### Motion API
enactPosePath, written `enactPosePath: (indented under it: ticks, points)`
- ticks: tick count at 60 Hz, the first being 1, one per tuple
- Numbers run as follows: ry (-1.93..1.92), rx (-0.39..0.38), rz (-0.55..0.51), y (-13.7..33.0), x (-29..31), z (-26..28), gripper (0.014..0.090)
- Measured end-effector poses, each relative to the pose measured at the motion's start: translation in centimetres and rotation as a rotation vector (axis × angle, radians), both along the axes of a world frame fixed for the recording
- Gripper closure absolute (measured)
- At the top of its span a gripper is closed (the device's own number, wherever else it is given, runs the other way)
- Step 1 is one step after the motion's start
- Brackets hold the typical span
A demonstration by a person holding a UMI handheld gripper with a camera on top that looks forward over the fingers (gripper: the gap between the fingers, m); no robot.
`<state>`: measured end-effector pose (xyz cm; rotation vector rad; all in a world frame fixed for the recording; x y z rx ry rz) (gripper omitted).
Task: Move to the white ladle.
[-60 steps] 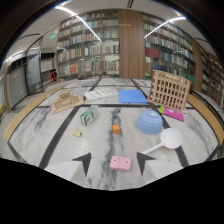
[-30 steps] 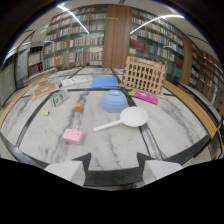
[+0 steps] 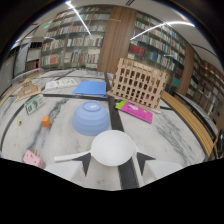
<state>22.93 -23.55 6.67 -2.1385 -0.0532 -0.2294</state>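
Gripper [image 3: 114, 162] was spread wide, grasping nothing; the white ladle [image 3: 111, 147] lay on the marble table [image 3: 165, 135], its round bowl between the fingertips and its handle running left. Just beyond sat an upturned blue bowl [image 3: 92, 118], with a wooden rack [image 3: 138, 83] farther right.

No readable text anywhere: print on flat pink packet [image 3: 136, 111] at 1 o'clock and green-white card [image 3: 33, 104] at 10 o'clock too blurred.

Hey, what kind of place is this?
Likely a library: tall bookshelves line the walls behind a marble table scattered with items. The open tool sits at the white ladle.
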Motion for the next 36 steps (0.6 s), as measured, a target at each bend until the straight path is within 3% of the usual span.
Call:
enactPosePath:
  ticks: [36]
  points:
    - [0.105, -0.064, 0.0, 1.0, -0.9, -2.2, 0.0185]
